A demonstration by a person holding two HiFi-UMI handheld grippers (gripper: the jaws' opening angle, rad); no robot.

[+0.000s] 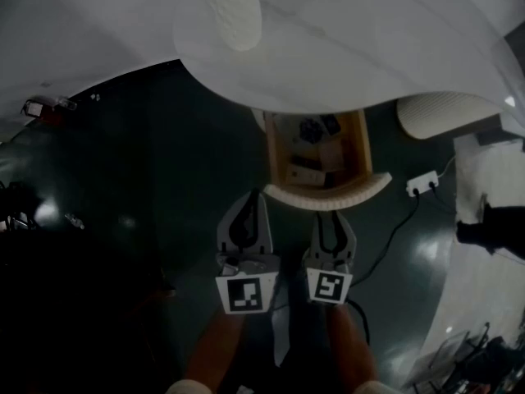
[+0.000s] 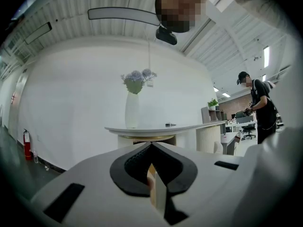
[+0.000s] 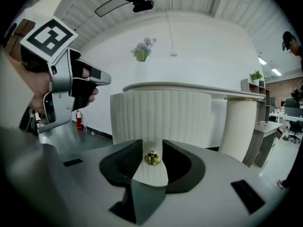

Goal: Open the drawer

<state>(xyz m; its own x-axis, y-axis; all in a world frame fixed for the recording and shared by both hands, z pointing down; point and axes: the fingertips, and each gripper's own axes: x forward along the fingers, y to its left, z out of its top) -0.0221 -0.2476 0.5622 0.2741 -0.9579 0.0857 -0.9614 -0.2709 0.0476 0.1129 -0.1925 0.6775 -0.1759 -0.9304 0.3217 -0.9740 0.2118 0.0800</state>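
Nearest in, the right gripper (image 3: 152,144): its jaws stood apart, and the small brass knob (image 3: 152,158) sat in the gap between them, not squeezed as far as that view showed. Right behind the knob rose the white ribbed drawer front (image 3: 161,115). From the head view, the drawer (image 1: 283,150) was out from under the white table (image 1: 344,48) (wooden inside on show, small items in it). Beside the right one, the left gripper (image 2: 151,144) had its jaws closed tip to tip with nothing pinched, just short of the drawer front. Farther out, a white vase (image 2: 132,110) of pale flowers (image 2: 137,79) stood on the tabletop. A white power strip (image 1: 422,184) lay on the dark floor (image 1: 164,179), right of the drawer.
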